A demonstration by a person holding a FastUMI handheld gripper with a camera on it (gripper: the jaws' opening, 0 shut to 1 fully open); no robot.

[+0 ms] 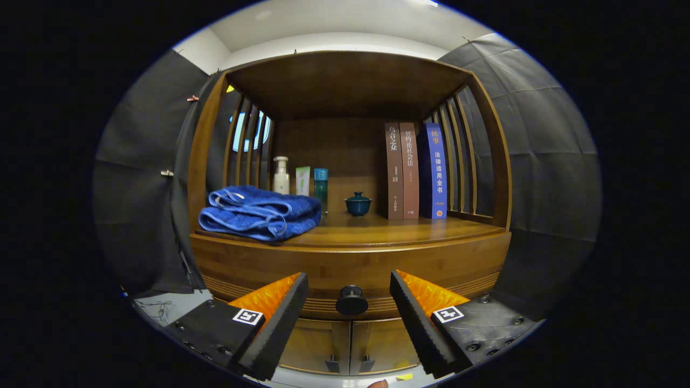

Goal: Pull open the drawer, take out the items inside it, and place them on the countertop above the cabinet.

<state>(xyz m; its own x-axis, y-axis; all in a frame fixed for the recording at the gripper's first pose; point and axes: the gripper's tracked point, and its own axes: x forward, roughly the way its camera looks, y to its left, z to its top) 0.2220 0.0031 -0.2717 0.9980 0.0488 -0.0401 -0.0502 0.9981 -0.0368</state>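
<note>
With the fingers spread wide and holding nothing, the gripper (349,302) sits squared up to the wooden cabinet (215,161), and the round dark knob (351,300) of the closed wooden drawer (350,267) lies right between the two fingers, touching neither. Just above the knob runs the polished wooden countertop (399,229), beyond the fingertips. Up there, ahead of the left finger, a folded blue towel (259,213) lies at the front edge. Behind the towel stand a white pump bottle (281,175), a pale green box (303,180) and a teal bottle with a blue cap (321,186), close together. Straight ahead of the gap between the fingers, further back, is a small dark teal lidded cup (358,204). Ahead of the right finger, two brown books (401,170) and a blue book (434,170) stand upright, touching. Below the drawer, between the fingers, two closed cabinet doors (350,339) meet.
</note>
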